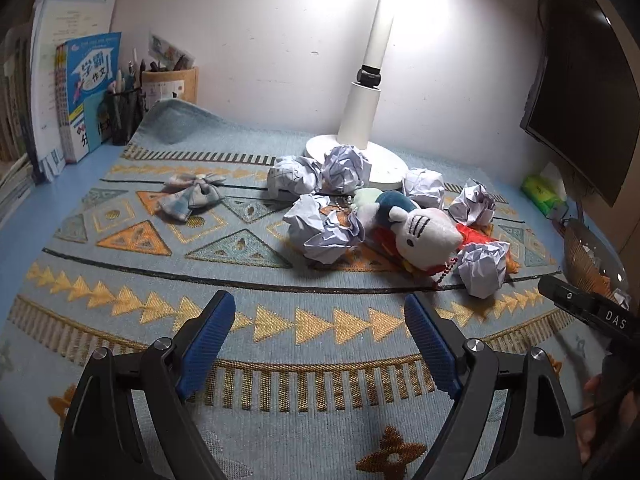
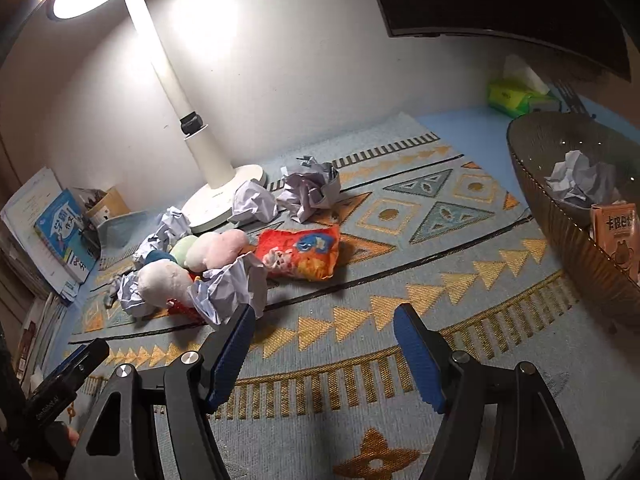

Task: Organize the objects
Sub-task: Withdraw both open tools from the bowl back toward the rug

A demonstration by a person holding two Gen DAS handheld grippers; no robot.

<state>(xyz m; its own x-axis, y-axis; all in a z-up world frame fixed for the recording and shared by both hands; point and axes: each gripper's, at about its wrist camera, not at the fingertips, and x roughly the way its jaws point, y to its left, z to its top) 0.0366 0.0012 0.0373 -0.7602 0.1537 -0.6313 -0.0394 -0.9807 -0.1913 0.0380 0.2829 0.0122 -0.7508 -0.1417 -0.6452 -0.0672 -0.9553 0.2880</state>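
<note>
- Left wrist view: left tongs (image 1: 318, 322) spread wide, blue pads apart, nothing between them, hovering above the patterned cloth (image 1: 160, 272) covering the tabletop (image 1: 60, 184).
- Same view: a cluster of crumpled paper balls lies near the white lamp base (image 1: 384, 164); one large ball (image 1: 324, 230) sits just left of a white plush toy (image 1: 424, 236), another ball (image 1: 482, 266) touches the toy on its right.
- A checked fabric bow (image 1: 192, 196) lies apart from the cluster, to its left.
- Books (image 1: 86, 92) and a pen holder (image 1: 124, 114) stand at the back left against the wall; a green tissue pack (image 1: 546, 194) lies at the right under a dark monitor (image 1: 580, 80).
- Right wrist view: right tongs (image 2: 324, 326) likewise wide open and gripping nothing, above the cloth.
- A crumpled ball (image 2: 230, 290) lies just beyond the left finger (image 2: 230, 356) of the right tongs, resting against the plush toy (image 2: 168, 280).
- A red snack bag (image 2: 300, 252) lies flat beside the toy; more paper balls (image 2: 310, 192) sit near the lamp base.
- At right, a dark woven basket (image 2: 568, 248) holds one crumpled ball (image 2: 580, 180) and an orange carton (image 2: 616, 236).
</note>
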